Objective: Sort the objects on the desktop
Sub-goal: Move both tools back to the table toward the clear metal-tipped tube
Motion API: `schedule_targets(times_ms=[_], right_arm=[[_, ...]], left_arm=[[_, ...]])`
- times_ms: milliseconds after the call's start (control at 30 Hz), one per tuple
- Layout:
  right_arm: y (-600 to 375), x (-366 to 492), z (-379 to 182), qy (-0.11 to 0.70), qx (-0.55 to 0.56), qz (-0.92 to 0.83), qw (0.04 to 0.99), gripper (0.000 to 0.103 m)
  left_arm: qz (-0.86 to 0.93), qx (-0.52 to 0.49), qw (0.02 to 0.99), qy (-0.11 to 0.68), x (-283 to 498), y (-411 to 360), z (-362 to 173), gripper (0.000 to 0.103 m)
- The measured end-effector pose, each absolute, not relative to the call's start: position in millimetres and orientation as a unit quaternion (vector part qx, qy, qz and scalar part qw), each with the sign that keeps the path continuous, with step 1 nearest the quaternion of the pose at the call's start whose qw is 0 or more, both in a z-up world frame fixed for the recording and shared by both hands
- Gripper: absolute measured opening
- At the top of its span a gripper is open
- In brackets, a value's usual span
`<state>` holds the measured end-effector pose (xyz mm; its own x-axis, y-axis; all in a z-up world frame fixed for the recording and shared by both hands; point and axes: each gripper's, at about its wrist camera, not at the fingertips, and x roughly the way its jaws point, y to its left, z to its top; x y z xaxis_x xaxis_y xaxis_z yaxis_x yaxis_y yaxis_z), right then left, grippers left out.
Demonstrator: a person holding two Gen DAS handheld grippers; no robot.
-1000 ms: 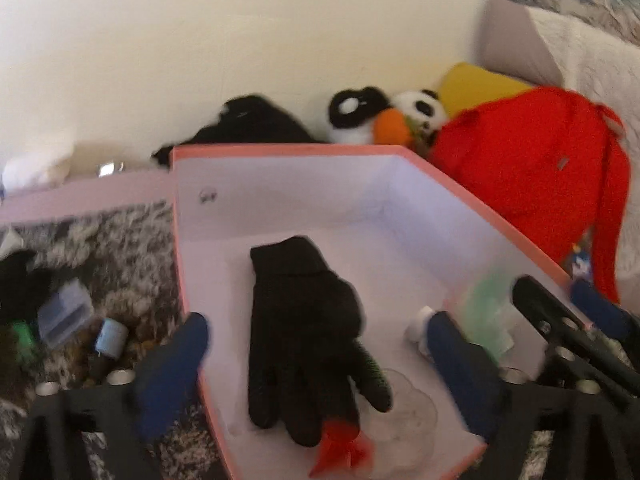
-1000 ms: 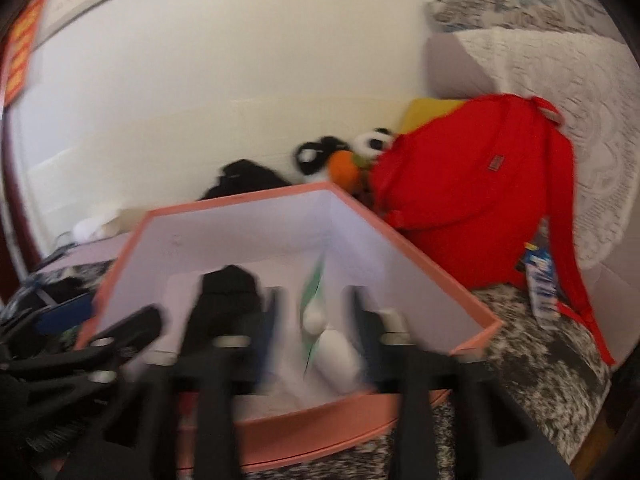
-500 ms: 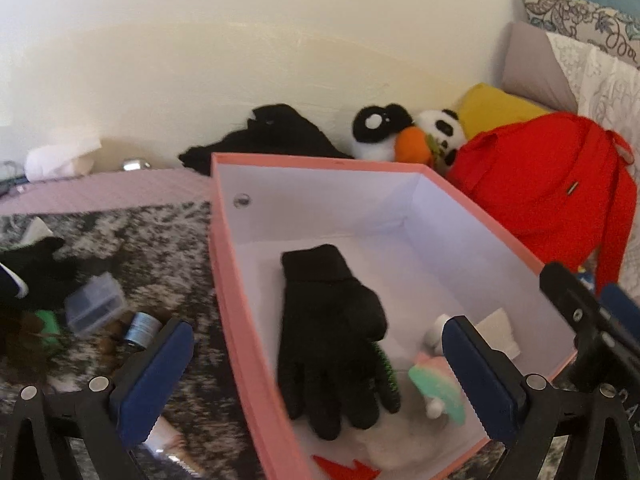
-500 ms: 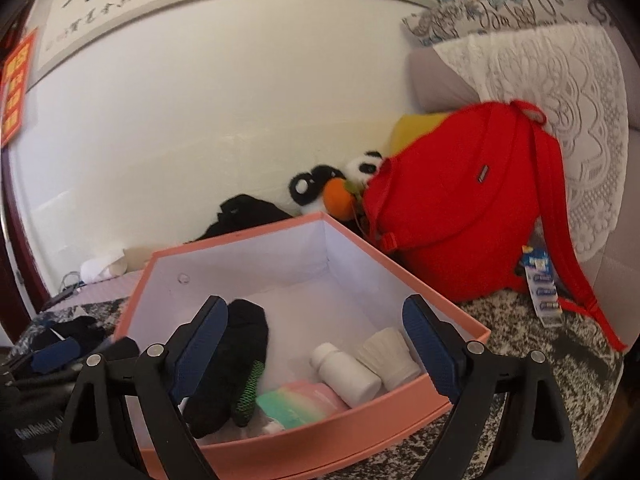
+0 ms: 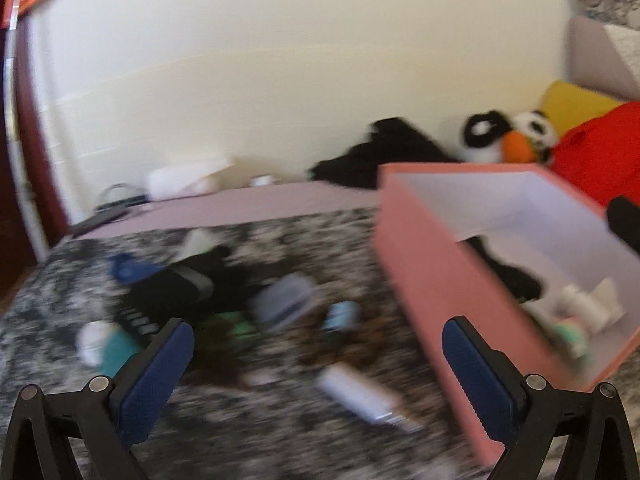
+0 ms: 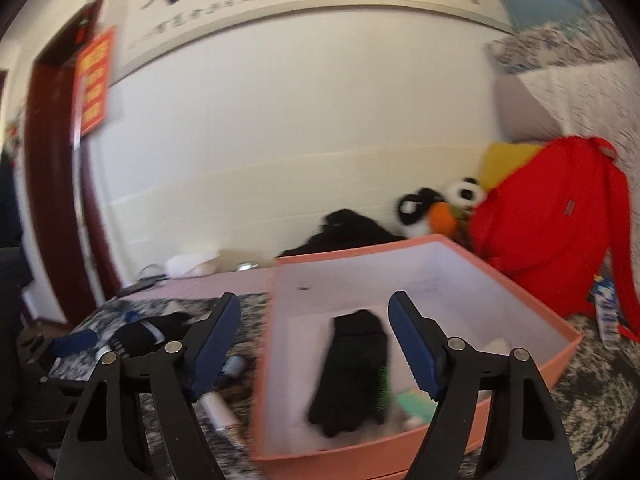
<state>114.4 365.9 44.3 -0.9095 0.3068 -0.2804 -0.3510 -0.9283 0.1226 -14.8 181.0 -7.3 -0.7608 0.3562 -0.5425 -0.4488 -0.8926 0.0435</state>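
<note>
Both cameras have swung leftward since half a second ago: the left gripper, which then straddled the near wall of the pink box, now looks out over the loose clutter on the speckled cover, with the box off to its right. The right gripper has shifted the same way, so its left finger now lies over the cover and only its right finger over the box interior.

Largest behind everything, the red backpack leans beyond the box's far right side, with a panda plush just beside it. The box sits ahead of the right gripper, its white inside holding a black glove lying flat between that gripper's fingers in view, a pale green item near the front wall, and a white bottle toward the right.

Ahead of the left gripper, motion blur softens the pile: a dark bundle, a clear plastic case, a teal object just beyond its left finger, a small blue-capped jar, and a white tube lying nearest, between its fingers.

Both grippers are spread wide with nothing between their pads.
</note>
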Motion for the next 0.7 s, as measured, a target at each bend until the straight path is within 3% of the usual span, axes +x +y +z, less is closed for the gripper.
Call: schedule_targets(times_ms=[567, 700], right_arm=[[225.5, 31.1, 3.8, 0.011, -0.217, 0.976, 0.013, 0.079], [228.2, 7.1, -21.0, -0.007, -0.273, 0.962, 0.016, 0.068]], left_arm=[[0.936, -0.314, 0.117, 0.104, -48.4, 60.3, -36.8, 0.102], [0.937, -0.322, 0.092, 0.100, -59.9, 38.1, -43.6, 0.102]])
